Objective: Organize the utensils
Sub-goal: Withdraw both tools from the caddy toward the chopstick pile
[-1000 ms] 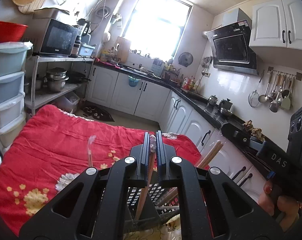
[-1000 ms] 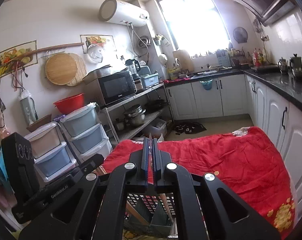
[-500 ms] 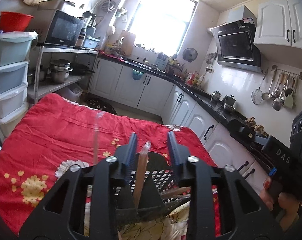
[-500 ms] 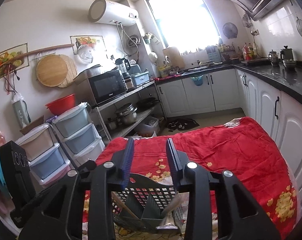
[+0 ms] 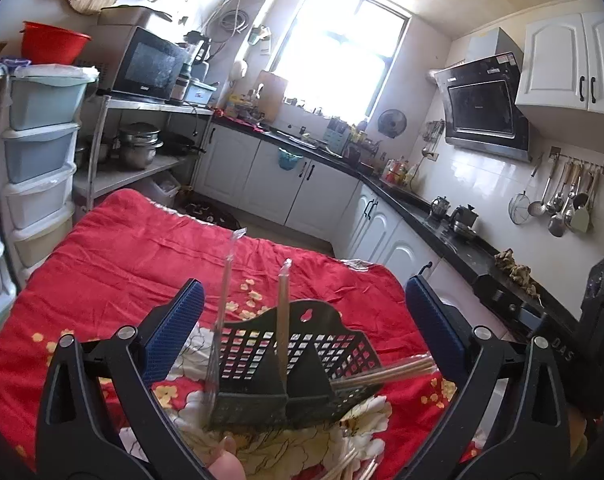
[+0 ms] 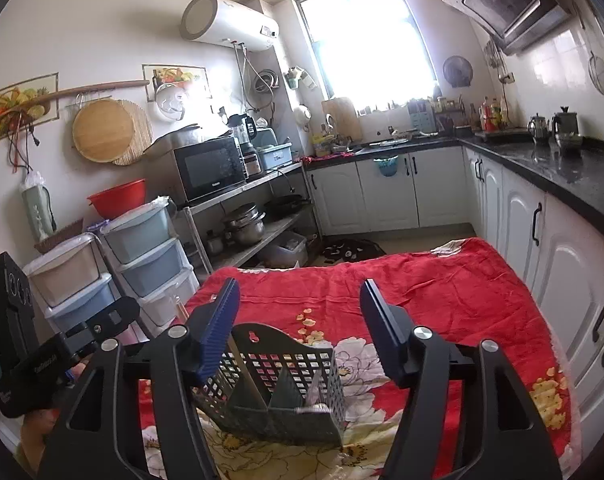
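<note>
A dark perforated utensil basket [image 5: 294,364] with compartments stands on the red flowered cloth [image 5: 114,264]; it also shows in the right wrist view [image 6: 278,392]. Wrapped chopsticks stand in it: one pair upright [image 5: 282,312], a clear-wrapped piece [image 5: 226,288] at its left, another pair lying across the right side [image 5: 386,372]. More wrapped sticks lie on the cloth in front [image 5: 354,468]. My left gripper [image 5: 302,328] is open and empty around the basket. My right gripper [image 6: 302,328] is open and empty above the basket.
Stacked plastic drawers [image 6: 142,256] and a metal shelf with a microwave [image 6: 210,168] and pots stand left of the table. White cabinets under a black counter [image 6: 562,176] run along the right. The other hand-held gripper [image 6: 26,344] shows at the left.
Both grippers opened from shut. The left one let go of the wrapped chopsticks, which now stand in the basket. Both grippers pulled back a little.
</note>
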`<state>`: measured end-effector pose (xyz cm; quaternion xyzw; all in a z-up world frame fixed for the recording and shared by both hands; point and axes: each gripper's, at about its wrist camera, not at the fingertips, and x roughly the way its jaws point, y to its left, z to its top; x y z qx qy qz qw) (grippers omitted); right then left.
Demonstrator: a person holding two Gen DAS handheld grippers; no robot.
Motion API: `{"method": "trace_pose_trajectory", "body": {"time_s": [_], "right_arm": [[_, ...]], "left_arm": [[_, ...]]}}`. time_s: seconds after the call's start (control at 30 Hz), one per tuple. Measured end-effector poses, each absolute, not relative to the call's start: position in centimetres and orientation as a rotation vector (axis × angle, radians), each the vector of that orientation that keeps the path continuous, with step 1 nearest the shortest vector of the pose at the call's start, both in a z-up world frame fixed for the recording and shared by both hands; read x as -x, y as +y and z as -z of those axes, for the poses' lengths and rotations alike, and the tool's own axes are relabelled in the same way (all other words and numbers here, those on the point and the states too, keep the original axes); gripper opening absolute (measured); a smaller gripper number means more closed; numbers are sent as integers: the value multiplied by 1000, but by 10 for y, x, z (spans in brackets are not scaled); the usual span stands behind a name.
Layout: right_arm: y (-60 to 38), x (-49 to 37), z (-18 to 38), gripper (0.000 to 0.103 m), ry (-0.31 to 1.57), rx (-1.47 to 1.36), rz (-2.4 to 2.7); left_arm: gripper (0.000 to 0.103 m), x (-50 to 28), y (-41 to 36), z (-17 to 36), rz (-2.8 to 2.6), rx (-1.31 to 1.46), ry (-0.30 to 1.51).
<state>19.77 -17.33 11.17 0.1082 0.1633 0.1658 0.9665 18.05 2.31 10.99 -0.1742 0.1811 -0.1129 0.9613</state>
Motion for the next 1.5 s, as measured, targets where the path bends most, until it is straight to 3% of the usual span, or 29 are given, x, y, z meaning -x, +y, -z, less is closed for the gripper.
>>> {"method": "trace_pose_trajectory", "body": {"time_s": [0.37,1.5], "right_arm": [[-175,-170,-110,72,300,-203,-336],[-170,-131,-77,76,400,-165,-372]], "left_arm": [[92,-161,40,-102,199,387,366],[92,-118,61,-65,147,400,445]]}}
